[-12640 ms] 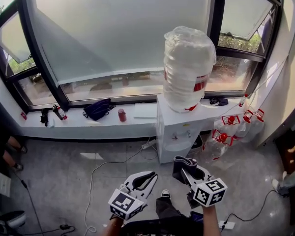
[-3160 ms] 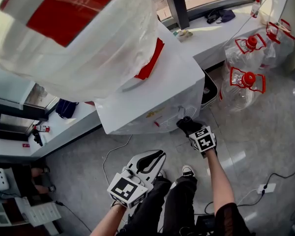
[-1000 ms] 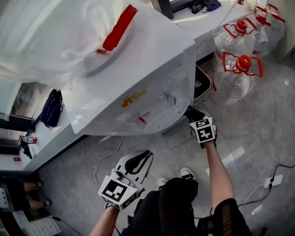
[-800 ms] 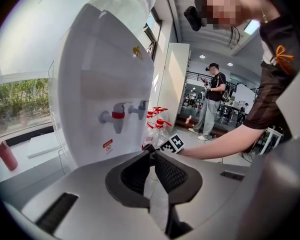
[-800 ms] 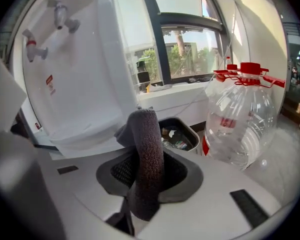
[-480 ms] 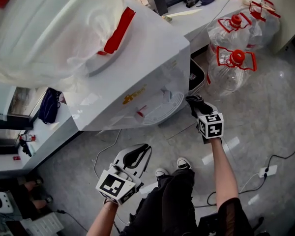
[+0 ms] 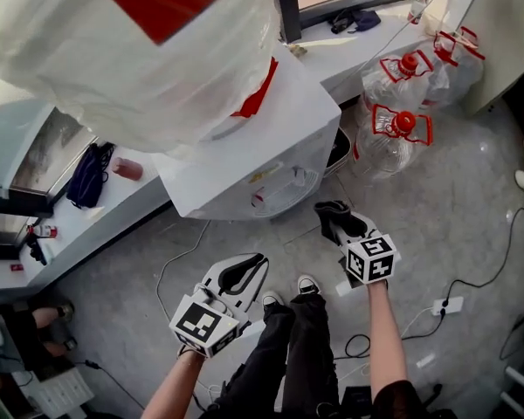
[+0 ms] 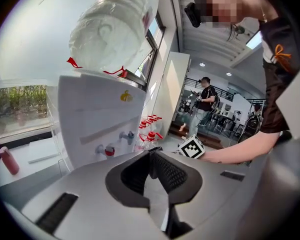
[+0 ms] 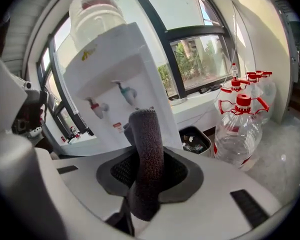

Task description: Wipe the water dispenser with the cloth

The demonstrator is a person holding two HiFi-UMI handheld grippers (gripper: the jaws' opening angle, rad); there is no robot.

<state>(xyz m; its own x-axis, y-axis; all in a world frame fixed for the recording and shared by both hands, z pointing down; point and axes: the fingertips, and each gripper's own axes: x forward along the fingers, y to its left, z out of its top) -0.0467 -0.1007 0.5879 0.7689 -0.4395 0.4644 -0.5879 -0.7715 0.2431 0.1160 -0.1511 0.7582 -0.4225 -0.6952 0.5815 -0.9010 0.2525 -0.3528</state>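
1. Against the window ledge (image 7: pixel 113 197), a white water dispenser (image 7: pixel 284 116) stands on the grey floor (image 7: pixel 472 208), its front facing the person.
2. On top of it sits a big upturned water bottle (image 7: pixel 131 51) wrapped in clear plastic with red labels.
3. To the dispenser's right, two clear water jugs (image 7: pixel 393 138) with red caps and red handles stand on the floor, and more of the same kind stand behind them.
4. Low on the person's left, the left tongs (image 7: pixel 255 262) are held over the floor, well apart from the dispenser. The left gripper view shows them closed (image 8: pixel 151 156), tip to tip, with nothing between.
5. Farther forward, the right tongs (image 7: pixel 336 221) point at the dispenser's lower front and grip a cloth (image 7: pixel 330 212).
6. That cloth is dark and nubbly, and in the right gripper view (image 9: pixel 147 149) it rises as a thick roll from between the two jaws. The head view shows it near the dispenser's front with a strip of floor between them.
7. On the dispenser's front are a red tap (image 9: pixel 96 105) and a blue tap (image 9: pixel 126 91), side by side.
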